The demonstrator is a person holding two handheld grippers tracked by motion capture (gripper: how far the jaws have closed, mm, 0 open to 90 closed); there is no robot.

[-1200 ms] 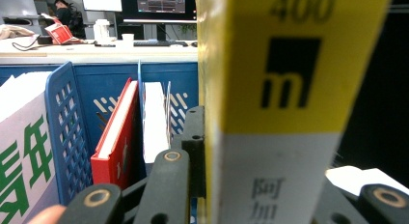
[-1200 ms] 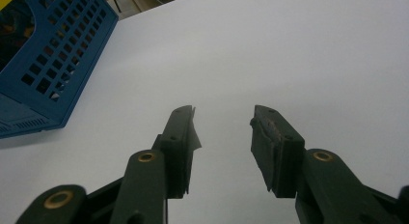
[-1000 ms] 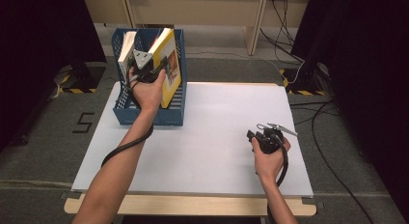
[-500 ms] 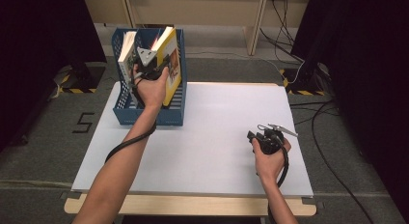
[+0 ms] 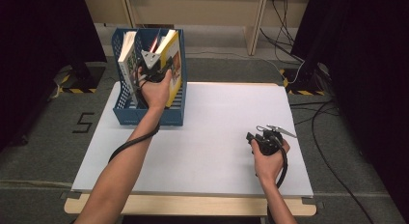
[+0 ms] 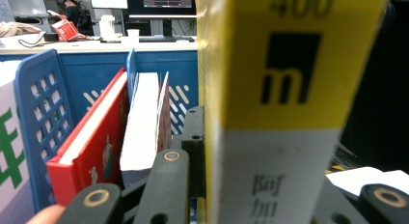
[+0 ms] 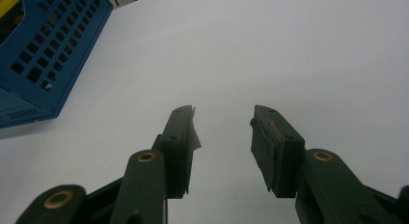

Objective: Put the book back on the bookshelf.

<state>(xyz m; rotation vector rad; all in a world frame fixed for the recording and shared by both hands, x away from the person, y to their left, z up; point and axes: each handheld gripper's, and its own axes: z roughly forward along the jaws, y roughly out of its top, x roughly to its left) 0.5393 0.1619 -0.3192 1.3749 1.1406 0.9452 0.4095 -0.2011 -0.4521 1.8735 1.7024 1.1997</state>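
Observation:
A yellow book (image 5: 174,64) stands tilted in the blue file rack (image 5: 144,117) at the table's far left. My left gripper (image 5: 156,64) is shut on it from above. In the left gripper view the book's yellow and white spine (image 6: 279,113) sits between the jaws of the left gripper (image 6: 270,185). A red book (image 6: 91,147) and a white book (image 6: 140,127) lean in the rack (image 6: 38,113) beside it. My right gripper (image 5: 255,137) rests low over the table's right side. In the right gripper view it (image 7: 222,132) is open, with nothing between the jaws.
A white-covered book (image 5: 126,60) leans at the rack's left end. The white tabletop (image 5: 217,127) stretches between the two hands. A corner of the rack (image 7: 48,50) lies to the upper left of the right gripper. Cables trail on the floor at the far right.
My left hand has shifted slightly farther over the rack with the yellow book in its grip. The right hand has kept still.

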